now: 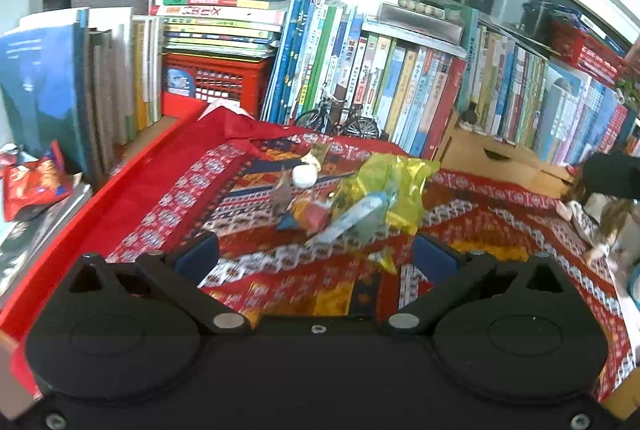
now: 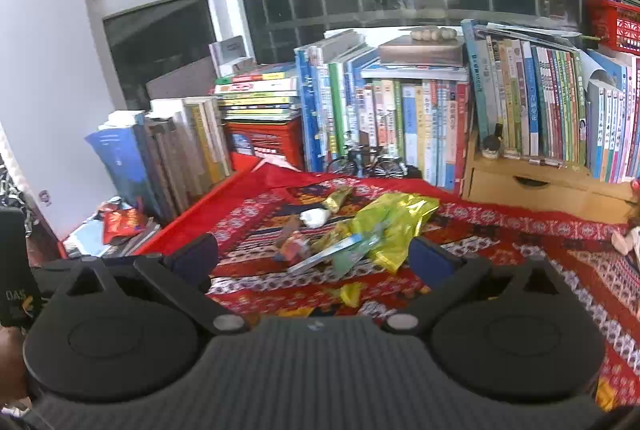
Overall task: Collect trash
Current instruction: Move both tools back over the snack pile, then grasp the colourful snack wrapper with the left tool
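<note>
Where the trash (image 1: 360, 201) lies heaped mid-tabletop (image 1: 520, 230), a yellow wrapper (image 2: 396, 226) tops it. Both tools, left (image 1: 316, 258) and right (image 2: 312, 258), hang released, empty. Only the right view shows "DAS" on a black device (image 2: 16, 270).

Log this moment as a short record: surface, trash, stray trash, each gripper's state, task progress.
surface: red patterned cloth
trash pile: yellow-green wrapper, white crumpled wad and small wrappers, mid-cloth
stray trash: red snack bag off the cloth, on flat books beside the upright books
background: model bicycle in front of the book row
left gripper: open, holds nothing
right gripper: open, holds nothing
progress: nothing picked up yet
</note>
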